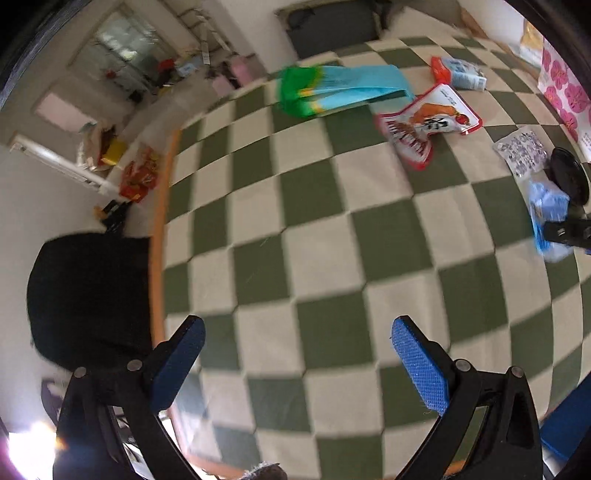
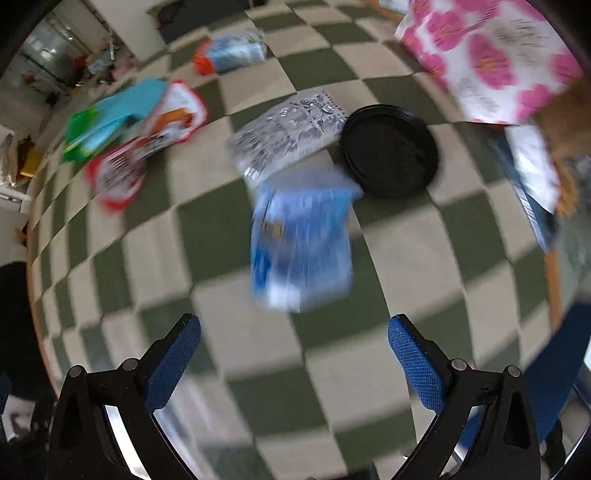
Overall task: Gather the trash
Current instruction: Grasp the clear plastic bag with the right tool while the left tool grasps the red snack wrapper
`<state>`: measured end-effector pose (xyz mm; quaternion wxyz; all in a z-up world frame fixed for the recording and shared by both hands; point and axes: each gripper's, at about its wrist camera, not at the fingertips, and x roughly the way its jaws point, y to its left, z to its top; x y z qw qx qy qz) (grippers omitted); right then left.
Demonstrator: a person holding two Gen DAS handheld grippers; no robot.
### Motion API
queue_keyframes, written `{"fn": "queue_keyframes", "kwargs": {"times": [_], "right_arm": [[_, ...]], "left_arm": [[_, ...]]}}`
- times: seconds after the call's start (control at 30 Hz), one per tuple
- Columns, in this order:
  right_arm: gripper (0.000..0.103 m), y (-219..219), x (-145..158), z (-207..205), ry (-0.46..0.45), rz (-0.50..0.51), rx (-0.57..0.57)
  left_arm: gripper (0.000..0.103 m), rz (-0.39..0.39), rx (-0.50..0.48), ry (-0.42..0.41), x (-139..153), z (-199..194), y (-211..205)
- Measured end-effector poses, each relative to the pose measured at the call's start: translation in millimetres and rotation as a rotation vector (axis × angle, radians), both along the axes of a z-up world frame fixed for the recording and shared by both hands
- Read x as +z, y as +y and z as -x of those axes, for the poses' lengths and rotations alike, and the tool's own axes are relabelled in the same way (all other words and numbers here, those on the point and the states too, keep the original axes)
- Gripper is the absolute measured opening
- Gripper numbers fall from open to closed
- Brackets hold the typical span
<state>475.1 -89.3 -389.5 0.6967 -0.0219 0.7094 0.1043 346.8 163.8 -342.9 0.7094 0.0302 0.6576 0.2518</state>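
Note:
Trash lies on a green-and-cream checked tablecloth (image 1: 314, 229). A blue-and-white wrapper (image 2: 301, 243) lies just ahead of my right gripper (image 2: 290, 358), which is open and empty above the cloth. Beyond it lie a silver patterned packet (image 2: 288, 134) and a black round lid (image 2: 389, 149). My left gripper (image 1: 295, 354) is open and empty over bare cloth. Far ahead of it lie a green-and-cyan bag (image 1: 332, 90), a red-and-white snack bag (image 1: 428, 123) and a small blue-and-red packet (image 1: 460, 72). The blue wrapper (image 1: 548, 218) shows at the right edge.
A pink-flowered bag (image 2: 491, 55) stands at the table's far right. A black bin bag (image 1: 88, 295) hangs beside the table's orange left edge (image 1: 159, 236). A dark chair back (image 1: 332, 26) is beyond the far edge. Cluttered floor and shelves lie to the left.

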Motion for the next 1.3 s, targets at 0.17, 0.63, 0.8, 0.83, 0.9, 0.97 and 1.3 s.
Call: {"fn": "queue_keyframes", "kwargs": {"times": [0.17, 0.63, 0.8, 0.83, 0.9, 0.97, 1.3], "right_arm": [[0.069, 17.0, -38.1, -29.6, 0.037, 0.012, 0.083], [0.03, 0.9, -34.0, -107.4, 0.102, -0.074, -0.059], [0.03, -4.0, -46.7, -117.2, 0.136, -0.066, -0.095], [0.03, -5.6, -47.4, -115.4, 0.139, -0.067, -0.1], [0.03, -6.3, -49.8, -115.8, 0.147, -0.071, -0.104], [0.03, -2.0, -50.6, -112.2, 0.15, -0.073, -0.101], [0.03, 2.5, -40.6, -80.3, 0.165, -0.076, -0.002]], "left_arm": [[0.103, 0.041, -0.171, 0.035, -21.4, -86.0, -5.1], [0.103, 0.148, -0.686, 0.325, -111.3, -233.9, -32.0], [0.079, 0.32, -0.589, 0.27, -107.4, -236.6, -17.5], [0.062, 0.375, -0.555, 0.26, -106.1, -235.7, -12.5], [0.059, 0.398, -0.512, 0.242, -103.1, -228.6, -11.5], [0.053, 0.385, -0.491, 0.226, -100.5, -219.0, -16.3], [0.037, 0.504, -0.039, 0.203, -90.3, -120.9, -28.0]]}}
